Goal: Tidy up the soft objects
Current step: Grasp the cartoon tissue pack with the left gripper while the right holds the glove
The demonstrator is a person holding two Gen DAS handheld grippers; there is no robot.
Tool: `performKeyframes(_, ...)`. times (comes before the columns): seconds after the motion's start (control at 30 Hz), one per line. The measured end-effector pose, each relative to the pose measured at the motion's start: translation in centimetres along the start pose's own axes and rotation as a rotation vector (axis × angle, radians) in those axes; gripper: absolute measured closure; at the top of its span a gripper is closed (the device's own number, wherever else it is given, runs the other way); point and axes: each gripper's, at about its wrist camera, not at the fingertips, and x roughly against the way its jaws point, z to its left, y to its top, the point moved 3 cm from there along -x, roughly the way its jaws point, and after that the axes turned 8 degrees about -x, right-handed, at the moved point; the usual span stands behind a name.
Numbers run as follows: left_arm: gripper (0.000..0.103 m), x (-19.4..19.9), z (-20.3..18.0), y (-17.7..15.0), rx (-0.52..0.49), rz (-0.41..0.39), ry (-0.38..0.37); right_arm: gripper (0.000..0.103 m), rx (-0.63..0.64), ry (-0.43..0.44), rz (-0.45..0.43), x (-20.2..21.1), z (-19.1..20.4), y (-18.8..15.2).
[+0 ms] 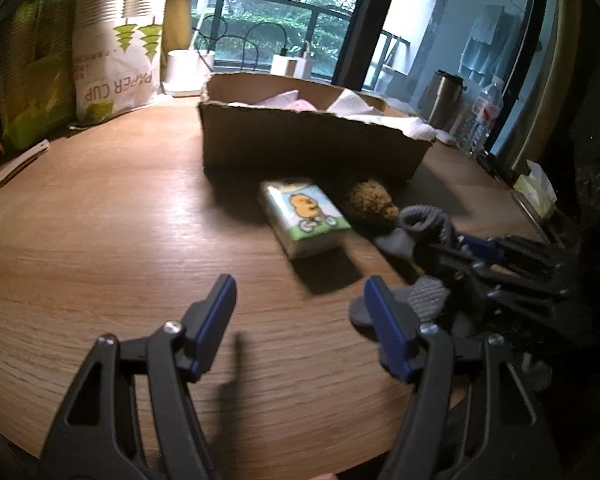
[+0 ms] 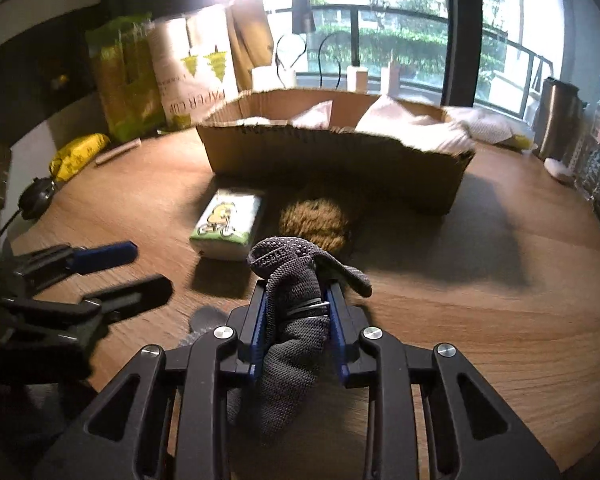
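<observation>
My right gripper (image 2: 298, 300) is shut on a grey knitted glove (image 2: 296, 320) and holds it above the wooden table; the glove also shows in the left wrist view (image 1: 424, 224). My left gripper (image 1: 300, 320) is open and empty over the table. A tissue pack (image 1: 306, 218) with a cartoon print lies in front of a cardboard box (image 1: 312, 144). A brown fuzzy ball (image 1: 374, 204) lies beside the pack; it also shows in the right wrist view (image 2: 316, 222). The box (image 2: 332, 156) holds white soft items (image 2: 416, 124).
Paper cup packs (image 1: 116, 48) and green bags stand at the back left. A steel flask (image 1: 444, 98) and water bottle (image 1: 486, 112) stand at the back right. A yellow packet (image 2: 78, 156) lies at the left.
</observation>
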Motion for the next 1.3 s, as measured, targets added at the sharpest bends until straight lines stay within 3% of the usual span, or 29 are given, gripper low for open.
performKeyframes(0.5, 0.035, -1.8, -3.5, 1.0, -0.045, 0.033, 0.015, 0.074, -0.069, -0.014, -0.076, 3.6, -5.0, 0.0)
performKeyframes(1.3, 0.035, -7.2, -1.4, 4.7, -0.006, 0.116, 0.082, 0.074, -0.139, -0.023, -0.035, 0.5, -9.3, 1.3)
